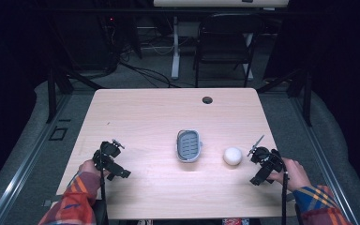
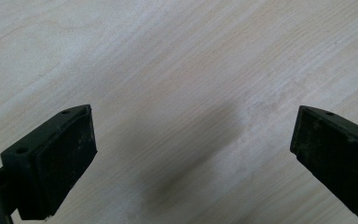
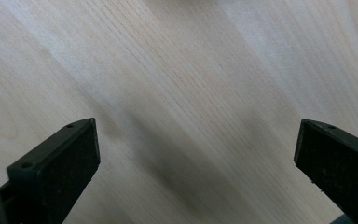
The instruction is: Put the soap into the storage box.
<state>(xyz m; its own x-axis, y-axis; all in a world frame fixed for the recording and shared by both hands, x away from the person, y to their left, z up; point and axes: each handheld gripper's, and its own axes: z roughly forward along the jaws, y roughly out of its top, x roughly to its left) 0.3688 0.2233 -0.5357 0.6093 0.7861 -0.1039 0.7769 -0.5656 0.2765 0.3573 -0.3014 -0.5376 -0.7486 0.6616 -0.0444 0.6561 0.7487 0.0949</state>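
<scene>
A small grey basket-like dish (image 1: 189, 145) with a dark slotted bottom sits at the middle of the light wooden table (image 1: 145, 112). A white ball (image 1: 232, 156) lies on the wood to its right. My right gripper (image 1: 261, 164) rests near the table's right edge, just right of the ball, jaws wide apart with bare wood between them (image 3: 196, 154). My left gripper (image 1: 113, 159) sits at the front left, well apart from the dish, also open over bare wood (image 2: 193, 149). Neither holds anything.
A round cable hole (image 1: 207, 100) lies near the table's far edge. Beyond the table stand a dark chair (image 1: 225, 42) and a white desk leg (image 1: 175, 47). Plaid sleeves (image 1: 75, 201) come in from the bottom.
</scene>
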